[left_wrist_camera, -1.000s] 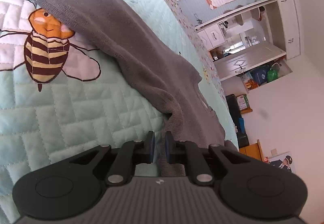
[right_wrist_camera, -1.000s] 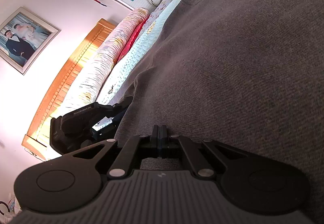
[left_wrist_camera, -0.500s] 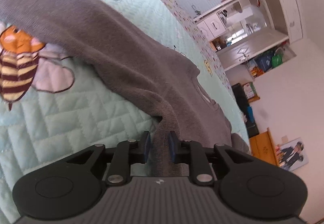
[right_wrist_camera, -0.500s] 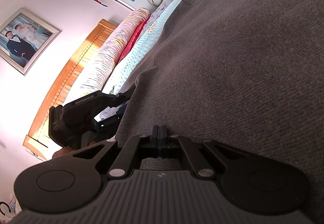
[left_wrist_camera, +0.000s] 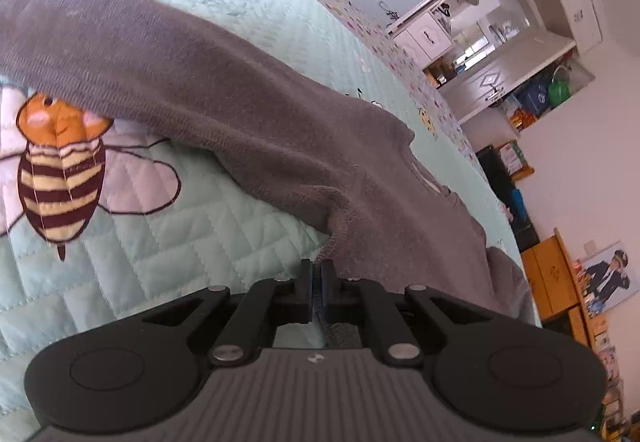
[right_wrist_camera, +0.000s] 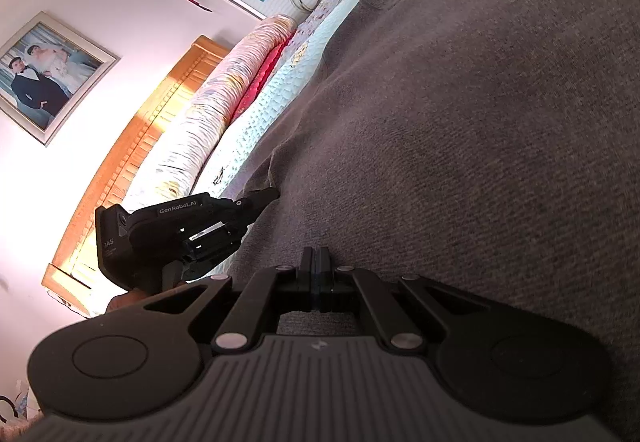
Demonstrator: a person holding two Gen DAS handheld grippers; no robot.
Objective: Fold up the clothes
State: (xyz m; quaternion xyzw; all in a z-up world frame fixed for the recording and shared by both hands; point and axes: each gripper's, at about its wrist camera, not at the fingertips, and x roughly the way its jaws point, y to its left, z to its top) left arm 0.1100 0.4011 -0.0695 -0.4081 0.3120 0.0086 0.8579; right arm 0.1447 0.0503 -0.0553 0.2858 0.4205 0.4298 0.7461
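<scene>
Gray sweater (left_wrist_camera: 248,90) stretched lengthwise along the bed (left_wrist_camera: 168,242), hem edge clenched in left gripper (left_wrist_camera: 316,274) and right gripper (right_wrist_camera: 318,266) (side by side).

A sweater (left_wrist_camera: 280,130) is spread across a quilt (left_wrist_camera: 168,242) on the bed, with rolled bedding (right_wrist_camera: 208,114) laid behind it along the headboard (right_wrist_camera: 132,146).

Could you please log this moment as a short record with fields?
garment: grey sweater, spread on the bed
surface: mint quilted bedspread with a bee motif
left gripper: shut on the sweater's edge
right gripper: shut on the sweater's fabric
background: wooden headboard, framed photo
</scene>
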